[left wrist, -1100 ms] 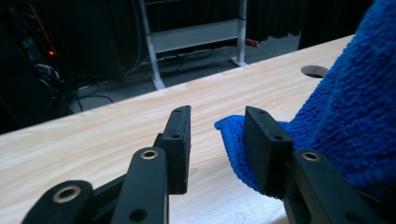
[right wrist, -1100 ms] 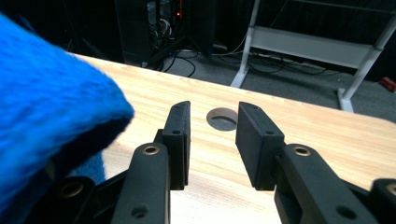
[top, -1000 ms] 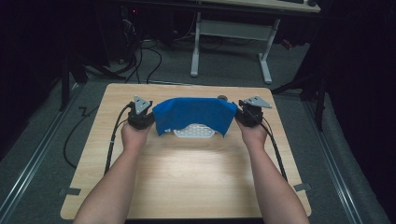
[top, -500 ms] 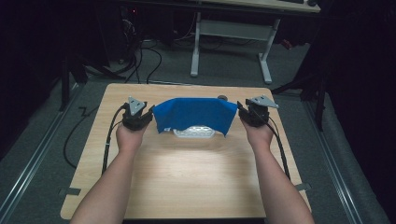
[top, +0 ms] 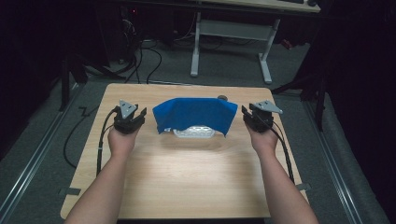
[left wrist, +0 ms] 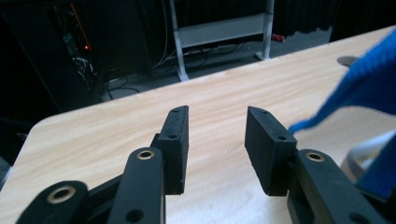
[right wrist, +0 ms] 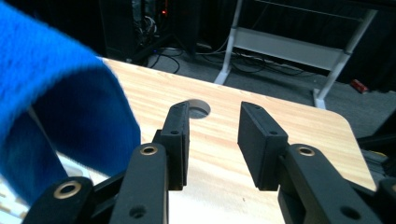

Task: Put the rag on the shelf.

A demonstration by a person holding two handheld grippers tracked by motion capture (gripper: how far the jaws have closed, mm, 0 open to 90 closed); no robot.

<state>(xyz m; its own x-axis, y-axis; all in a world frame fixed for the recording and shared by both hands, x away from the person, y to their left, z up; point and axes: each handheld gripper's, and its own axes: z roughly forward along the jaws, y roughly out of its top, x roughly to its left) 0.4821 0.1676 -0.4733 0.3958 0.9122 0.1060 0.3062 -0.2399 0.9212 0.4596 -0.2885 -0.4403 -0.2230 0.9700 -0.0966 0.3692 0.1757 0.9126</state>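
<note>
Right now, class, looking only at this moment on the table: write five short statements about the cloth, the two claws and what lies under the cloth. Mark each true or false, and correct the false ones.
1. The blue cloth is draped over a white object. True.
2. The left claw is shut on the cloth's edge. False: its jaws stand apart with nothing between them, and the cloth lies to one side.
3. The right claw is open. True.
4. The cloth lies flat on the wooden table. False: it is humped up over the object.
5. The white object is fully covered. False: part of it shows below the cloth's near edge.
</note>
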